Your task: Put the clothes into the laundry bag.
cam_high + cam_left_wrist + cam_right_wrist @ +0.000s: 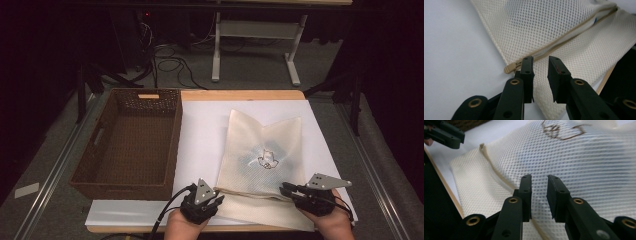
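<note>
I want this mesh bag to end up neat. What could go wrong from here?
Both grippers, left and right, stand open over the near edge of the mesh bag, gripping nothing. A careless re-grab might snag the zipper pull or bunch the already rumpled far edge; a drag could shift the white sheet.

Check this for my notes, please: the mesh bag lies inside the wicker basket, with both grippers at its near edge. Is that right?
Not quite. The mesh bag lies flat on the white sheet, to the right of the wicker basket, not in it. The high view shows this. The left gripper and right gripper are indeed at the bag's near edge.
</note>
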The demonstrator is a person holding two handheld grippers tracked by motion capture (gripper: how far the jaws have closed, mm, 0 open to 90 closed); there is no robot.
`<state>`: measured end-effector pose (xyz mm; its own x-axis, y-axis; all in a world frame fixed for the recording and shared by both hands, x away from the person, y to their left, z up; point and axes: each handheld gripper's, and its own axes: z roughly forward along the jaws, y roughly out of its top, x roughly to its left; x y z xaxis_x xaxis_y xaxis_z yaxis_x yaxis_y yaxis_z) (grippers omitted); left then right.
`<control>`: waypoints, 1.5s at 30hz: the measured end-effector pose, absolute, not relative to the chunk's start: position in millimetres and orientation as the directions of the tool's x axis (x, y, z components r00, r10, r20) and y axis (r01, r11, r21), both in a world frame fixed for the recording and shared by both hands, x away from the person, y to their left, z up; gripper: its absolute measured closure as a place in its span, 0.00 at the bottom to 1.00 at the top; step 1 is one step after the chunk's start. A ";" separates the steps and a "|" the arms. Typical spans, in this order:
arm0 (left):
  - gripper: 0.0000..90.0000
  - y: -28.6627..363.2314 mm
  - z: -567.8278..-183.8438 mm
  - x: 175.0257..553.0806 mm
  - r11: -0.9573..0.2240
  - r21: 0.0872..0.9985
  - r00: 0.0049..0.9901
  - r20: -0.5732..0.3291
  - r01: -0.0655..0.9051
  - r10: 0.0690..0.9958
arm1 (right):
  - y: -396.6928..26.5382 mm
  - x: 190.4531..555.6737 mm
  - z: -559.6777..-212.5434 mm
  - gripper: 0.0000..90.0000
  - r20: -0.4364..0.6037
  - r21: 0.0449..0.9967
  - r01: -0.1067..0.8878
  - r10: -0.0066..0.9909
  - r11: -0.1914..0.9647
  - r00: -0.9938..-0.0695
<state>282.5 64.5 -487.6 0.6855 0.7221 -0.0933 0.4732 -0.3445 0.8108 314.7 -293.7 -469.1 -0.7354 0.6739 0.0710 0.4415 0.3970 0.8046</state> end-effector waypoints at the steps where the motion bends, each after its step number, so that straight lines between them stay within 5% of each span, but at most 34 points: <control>1: 0.80 65.0 -488.2 285.3 -0.327 0.817 0.674 -0.099 0.475 0.732 | -296.7 314.4 -468.3 0.80 0.075 0.810 0.447 0.688 0.380 -0.721; 12: 0.54 48.9 -511.8 336.9 -0.305 0.781 0.629 -0.139 0.544 0.765 | -338.5 329.0 -488.3 0.49 0.085 0.779 0.572 0.861 0.256 -0.501; 18: 0.52 39.5 -519.9 341.9 -0.315 0.746 0.631 -0.179 0.587 0.755 | -342.5 336.5 -505.4 0.39 0.126 0.726 0.646 0.879 0.234 -0.459; 24: 0.63 38.8 -521.8 340.7 -0.289 0.748 0.616 -0.197 0.597 0.763 | -335.7 336.6 -508.6 0.56 0.120 0.721 0.643 0.868 0.257 -0.481; 31: 0.94 33.3 -522.5 339.8 -0.323 0.751 0.635 -0.163 0.577 0.756 | -329.4 340.1 -507.3 0.95 0.073 0.711 0.631 0.860 0.310 -0.505; 45: 0.98 33.4 -519.8 336.0 -0.330 0.787 0.602 -0.064 0.521 0.796 | -313.7 368.5 -502.6 0.99 0.025 0.732 0.591 0.853 0.340 -0.522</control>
